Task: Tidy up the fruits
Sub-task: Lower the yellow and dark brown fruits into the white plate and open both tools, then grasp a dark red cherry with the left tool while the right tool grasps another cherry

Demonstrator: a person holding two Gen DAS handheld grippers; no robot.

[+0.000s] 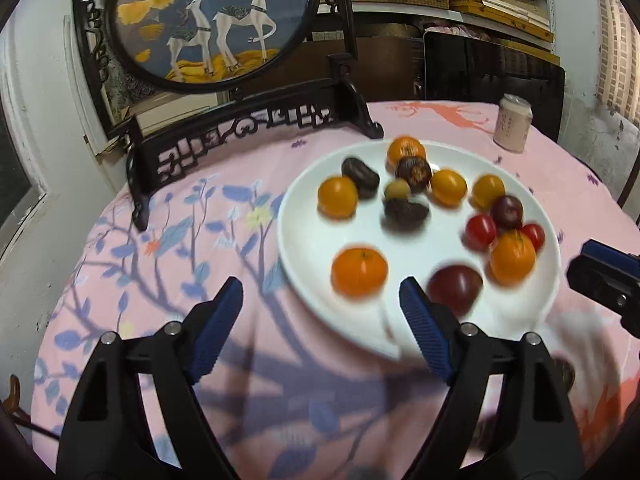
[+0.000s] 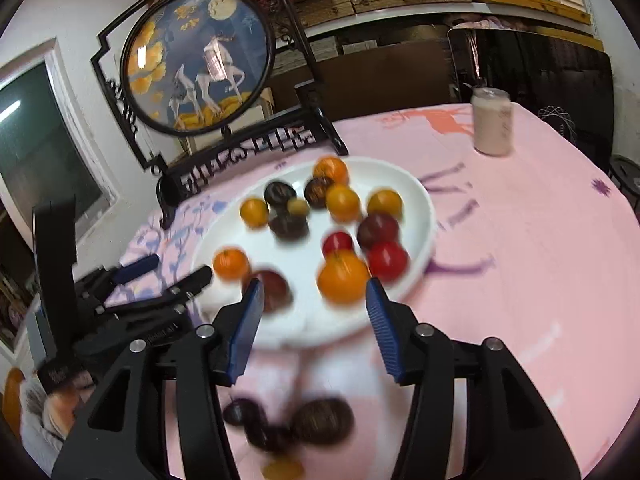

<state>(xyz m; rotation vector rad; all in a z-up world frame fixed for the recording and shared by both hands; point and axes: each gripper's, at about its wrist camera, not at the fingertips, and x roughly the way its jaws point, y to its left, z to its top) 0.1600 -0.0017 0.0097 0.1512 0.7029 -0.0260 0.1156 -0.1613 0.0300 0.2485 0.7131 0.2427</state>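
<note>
Over a dozen small fruits sit on the round white plate point(image 1: 312, 280) in the middle of the pink floral tablecloth point(image 1: 160, 280): orange mandarins, red cherry tomatoes, dark purple plums and a few brown-black pieces I cannot name through the blur. Nearest my left tongs lie a round orange mandarin point(image 1: 359, 273) and a dark red plum point(image 1: 456, 286), both on the plate's near side. A larger orange mandarin point(image 2: 343, 282) sits just ahead of my right tongs, with a red cherry tomato point(image 2: 387, 261) touching it.

My left tongs point(image 1: 322, 300) stand wide with nothing between the blue pads, hovering over the plate's near rim. My right tongs point(image 2: 316, 300) stand partly apart, also empty, at the near edge of the plate.

Off the plate, close under my right tongs, a cluster of dark brown fruits point(image 2: 288, 424) rests on the cloth, with an orange-yellow piece point(image 2: 282, 470) beside them at the bottom edge. I judge the sorting to be well along but not finished, and both tongs to be between picks. Next I would need to lower one pair around a single loose fruit, centre it between the pads and close gently, since round fruit rolls and soft skin bruises.

Motion blur smears every fruit, so kinds and stems are hard to tell. My own tongs cut off the loose cluster, so I cannot count it. Behind the plate stand a dark carved wooden screen with painted deer point(image 1: 208, 24) and a pale pink drink can point(image 1: 513, 122).
</note>
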